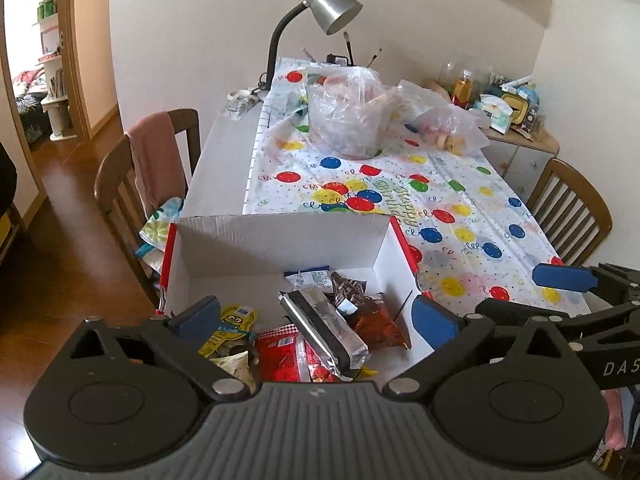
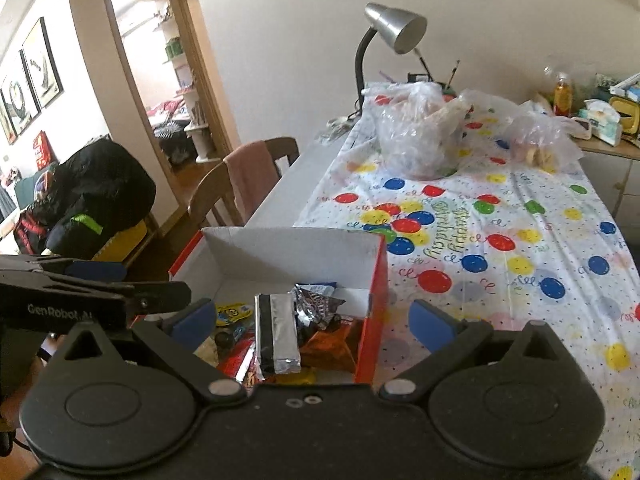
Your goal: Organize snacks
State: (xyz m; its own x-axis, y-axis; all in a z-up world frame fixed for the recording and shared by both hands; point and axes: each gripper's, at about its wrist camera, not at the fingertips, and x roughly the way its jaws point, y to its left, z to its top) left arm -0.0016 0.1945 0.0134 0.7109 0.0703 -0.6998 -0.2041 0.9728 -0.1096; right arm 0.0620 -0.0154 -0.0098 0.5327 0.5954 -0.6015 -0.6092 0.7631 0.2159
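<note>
Both grippers hover over the near end of the worktop with nothing between their blue pads: the left gripper [image 1: 316, 316] stands wide open above the box, and the right gripper [image 2: 312, 322] is spread just as wide at the box's right wall. A balloon-print birthday cloth [image 1: 440, 200] covers most of the worktop [image 1: 224, 148], with clear plastic bags [image 1: 348, 116] and a silver desk lamp [image 1: 332, 6] at its far end. Wooden chairs [image 1: 120, 184] flank it, and a doorway [image 2: 160, 60] opens to another room. The white cardboard box [image 1: 276, 240], red outside, holds the snacks [image 1: 320, 320] in a loose heap: a silver foil packet [image 2: 278, 332] lies on top of red, orange and brown wrappers, a yellow pouch [image 1: 236, 322] beside them.
</note>
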